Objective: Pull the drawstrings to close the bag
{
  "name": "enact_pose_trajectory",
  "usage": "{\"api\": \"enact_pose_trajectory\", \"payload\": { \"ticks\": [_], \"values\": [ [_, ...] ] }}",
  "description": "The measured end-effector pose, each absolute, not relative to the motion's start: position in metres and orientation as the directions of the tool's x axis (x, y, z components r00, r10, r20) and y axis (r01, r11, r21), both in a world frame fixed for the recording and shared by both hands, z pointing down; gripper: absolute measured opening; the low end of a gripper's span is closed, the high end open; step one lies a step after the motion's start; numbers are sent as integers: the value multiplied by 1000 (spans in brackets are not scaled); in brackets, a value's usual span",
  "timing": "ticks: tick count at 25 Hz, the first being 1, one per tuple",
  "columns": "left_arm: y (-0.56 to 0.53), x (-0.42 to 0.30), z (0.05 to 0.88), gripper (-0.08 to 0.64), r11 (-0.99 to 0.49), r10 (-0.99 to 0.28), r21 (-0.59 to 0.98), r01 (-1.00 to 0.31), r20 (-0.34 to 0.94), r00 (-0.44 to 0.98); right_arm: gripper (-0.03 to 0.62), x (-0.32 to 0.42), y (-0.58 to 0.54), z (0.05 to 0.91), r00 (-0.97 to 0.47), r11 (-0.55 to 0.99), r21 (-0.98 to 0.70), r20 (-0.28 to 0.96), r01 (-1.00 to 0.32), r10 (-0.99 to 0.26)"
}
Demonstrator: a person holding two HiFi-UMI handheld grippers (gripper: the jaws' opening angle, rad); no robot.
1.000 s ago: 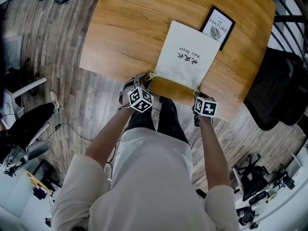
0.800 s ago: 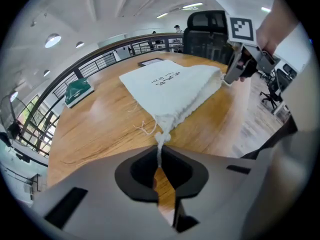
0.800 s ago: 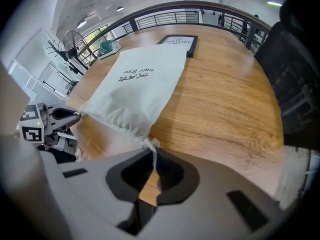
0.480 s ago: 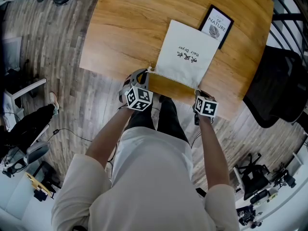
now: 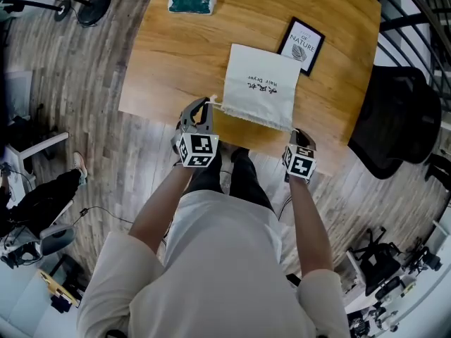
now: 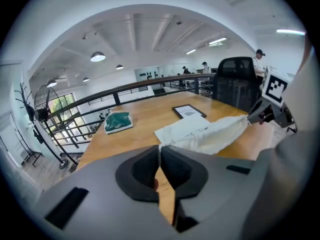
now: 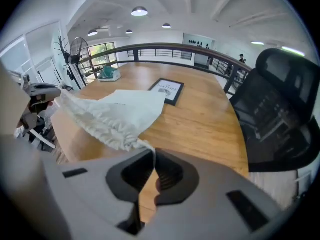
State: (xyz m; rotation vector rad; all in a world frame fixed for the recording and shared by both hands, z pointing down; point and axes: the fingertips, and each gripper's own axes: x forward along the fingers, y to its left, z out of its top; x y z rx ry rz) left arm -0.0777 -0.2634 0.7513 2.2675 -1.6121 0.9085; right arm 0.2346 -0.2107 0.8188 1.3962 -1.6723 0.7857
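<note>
The white drawstring bag [image 5: 261, 86] lies on the wooden table [image 5: 176, 55], its gathered mouth toward the near edge. My left gripper [image 5: 208, 105] is shut on the left drawstring [image 6: 160, 148] at the bag's left corner. At the right corner, my right gripper [image 5: 299, 134] is shut on the right drawstring [image 7: 148, 146]. In the left gripper view the bag [image 6: 205, 131] stretches to the right gripper [image 6: 272, 111], its mouth puckered. From the right gripper view the ruffled bag [image 7: 115, 111] runs left toward the left gripper [image 7: 37, 96]. Both cords are taut between the closed jaws.
A framed print [image 5: 301, 42] lies just past the bag's far corner. A teal packet [image 5: 192, 1] sits at the table's far edge. A black office chair [image 5: 394, 125] stands to the right of the table. The person's legs [image 5: 232, 178] are at the near edge.
My left gripper's jaws went from open to shut on the left drawstring. The bag's mouth has gathered narrower between the two grippers. The right gripper kept its hold.
</note>
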Motion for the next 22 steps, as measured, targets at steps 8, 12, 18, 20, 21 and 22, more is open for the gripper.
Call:
{"api": "enact_pose_trajectory", "payload": {
  "ticks": [8, 12, 18, 20, 21, 22],
  "values": [
    [-281, -101, 701, 0, -279, -836, -149, -949, 523, 164, 10, 245, -238, 763, -24, 166, 96, 797, -981, -603],
    [-283, -103, 678, 0, -275, -844, -143, -951, 510, 167, 10, 249, -245, 734, -20, 158, 105, 768, -982, -640],
    [-295, -102, 646, 2, -316, -843, -140, -938, 495, 210, 11, 257, -263, 694, -32, 165, 113, 726, -980, -687],
    [-296, -102, 637, 3, -326, -846, -145, -934, 487, 219, 11, 259, -266, 682, -37, 173, 119, 711, -978, -702],
    [-297, -101, 632, 3, -329, -848, -148, -933, 481, 223, 11, 260, -268, 676, -39, 175, 123, 703, -977, -710],
    [-298, -101, 627, 3, -332, -851, -149, -931, 474, 227, 11, 261, -270, 670, -41, 176, 125, 694, -976, -719]
  ]
}}
